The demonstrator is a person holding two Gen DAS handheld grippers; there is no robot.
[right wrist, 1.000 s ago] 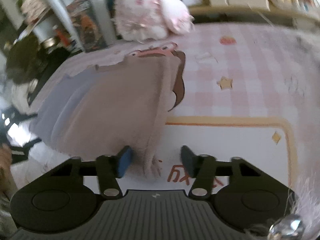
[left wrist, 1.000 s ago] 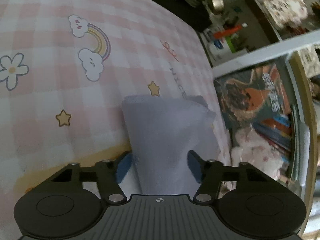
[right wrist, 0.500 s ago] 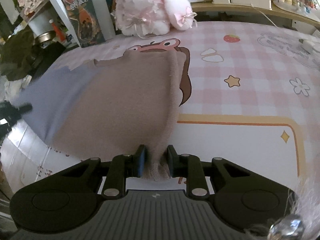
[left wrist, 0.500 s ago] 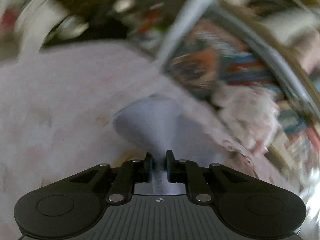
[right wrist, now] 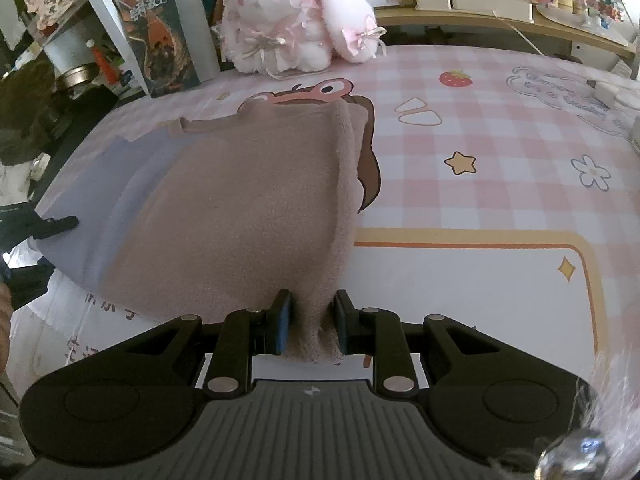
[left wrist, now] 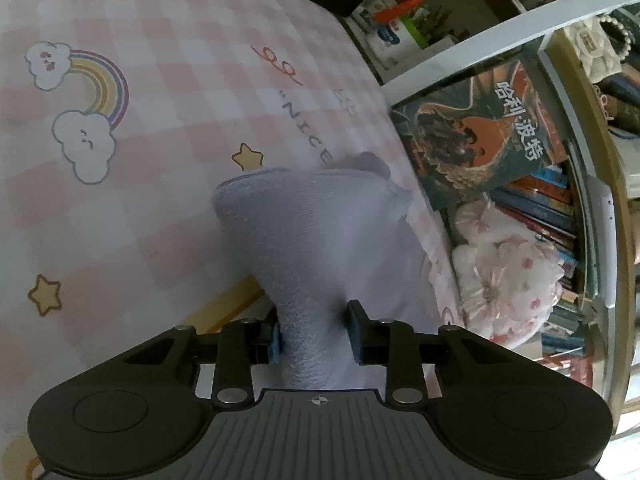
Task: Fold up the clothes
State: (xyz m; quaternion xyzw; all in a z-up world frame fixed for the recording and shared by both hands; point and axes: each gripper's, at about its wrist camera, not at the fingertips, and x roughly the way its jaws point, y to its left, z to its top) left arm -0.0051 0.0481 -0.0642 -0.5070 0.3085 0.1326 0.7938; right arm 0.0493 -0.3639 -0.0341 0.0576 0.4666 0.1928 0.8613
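Since 1.0 s ago both grippers close from spread to pinching. Left gripper [left wrist: 314, 336] grips garment [right wrist: 240, 216] lavender edge, lower centre; right gripper [right wrist: 309, 328] grips pink corner, lifting fabric off checked mat [right wrist: 480, 168], likely for a fold.

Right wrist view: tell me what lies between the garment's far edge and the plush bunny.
Only patterned mat, its printed frog cartoon peeking above the pink-and-lavender garment, short of the plush bunny. Shown in the right wrist view.

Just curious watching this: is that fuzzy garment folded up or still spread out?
Mostly spread: the garment hangs stretched between the left hand-held gripper and right hand-held gripper, one edge rolled over.
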